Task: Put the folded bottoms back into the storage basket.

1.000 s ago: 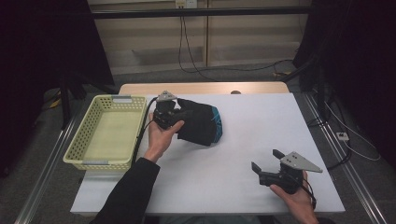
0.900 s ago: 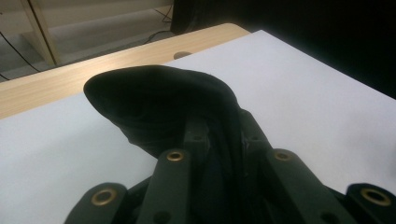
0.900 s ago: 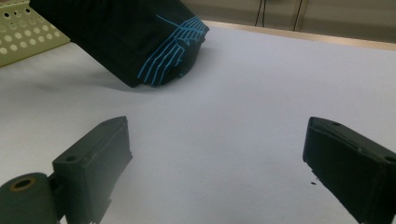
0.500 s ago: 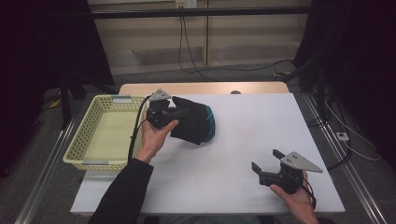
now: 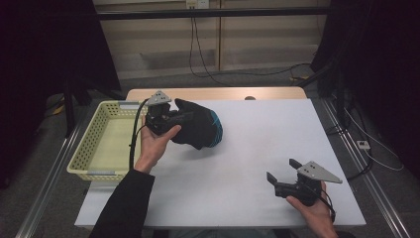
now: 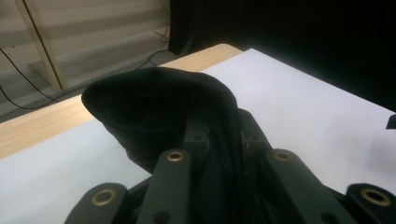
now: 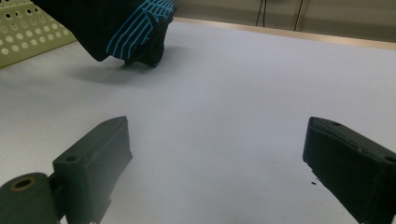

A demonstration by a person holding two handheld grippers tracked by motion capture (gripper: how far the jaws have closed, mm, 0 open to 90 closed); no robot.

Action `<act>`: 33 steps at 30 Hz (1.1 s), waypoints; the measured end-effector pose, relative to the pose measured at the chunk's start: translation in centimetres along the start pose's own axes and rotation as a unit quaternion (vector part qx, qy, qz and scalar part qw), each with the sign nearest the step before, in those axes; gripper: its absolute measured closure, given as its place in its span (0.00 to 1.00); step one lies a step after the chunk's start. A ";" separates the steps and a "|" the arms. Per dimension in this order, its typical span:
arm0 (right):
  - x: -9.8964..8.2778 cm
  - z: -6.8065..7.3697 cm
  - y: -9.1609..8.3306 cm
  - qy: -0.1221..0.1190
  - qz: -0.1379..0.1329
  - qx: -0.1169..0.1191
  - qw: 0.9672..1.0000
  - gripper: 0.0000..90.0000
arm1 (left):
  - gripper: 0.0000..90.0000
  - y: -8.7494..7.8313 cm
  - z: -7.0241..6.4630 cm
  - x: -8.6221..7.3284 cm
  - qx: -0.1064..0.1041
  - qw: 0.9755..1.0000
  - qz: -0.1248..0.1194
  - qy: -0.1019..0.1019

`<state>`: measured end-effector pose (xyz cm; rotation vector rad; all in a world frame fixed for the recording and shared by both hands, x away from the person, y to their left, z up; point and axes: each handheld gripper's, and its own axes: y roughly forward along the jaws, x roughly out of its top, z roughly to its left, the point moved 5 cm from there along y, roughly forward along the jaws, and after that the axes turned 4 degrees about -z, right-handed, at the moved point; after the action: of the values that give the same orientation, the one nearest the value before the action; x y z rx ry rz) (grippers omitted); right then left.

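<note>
Left claw [image 5: 171, 121] is clamped on the bunched black fabric garment with turquoise stripes [image 5: 200, 129], held at about 10 o'clock on the white surface [image 5: 257, 148], right beside the pale yellow perforated plastic basket [image 5: 94, 148]; my worry is the loose end dragging or snagging the basket rim, or slipping out; right claw [image 5: 283, 174] sits wide and empty at 5 o'clock.
</note>
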<state>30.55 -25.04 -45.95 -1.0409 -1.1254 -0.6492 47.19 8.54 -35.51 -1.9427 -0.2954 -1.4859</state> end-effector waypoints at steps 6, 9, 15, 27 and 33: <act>0.0 0.0 0.0 -0.001 -0.001 0.000 1.000 0.09 | 0.87 -1.0 -0.3 0.6 0.002 1.000 -0.003 0.012; 0.0 0.0 0.0 0.000 0.000 0.000 1.000 0.09 | 0.87 -1.5 -0.4 1.0 0.004 1.000 -0.006 0.017; 0.0 0.0 0.0 0.000 -0.001 0.000 1.000 0.09 | 0.87 -2.9 -0.4 1.8 -0.001 1.000 -0.019 0.021; 0.0 0.0 0.0 -0.001 -0.001 0.001 1.000 0.09 | 0.87 -5.9 0.1 2.8 0.005 0.999 -0.043 0.021; 0.0 0.0 0.0 0.000 -0.002 0.000 1.000 0.09 | 0.87 -7.0 0.3 3.1 0.008 0.998 -0.052 0.020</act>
<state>30.54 -25.01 -45.91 -1.0388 -1.1284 -0.6516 44.62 13.31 -30.10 -1.9077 -0.3950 -1.5825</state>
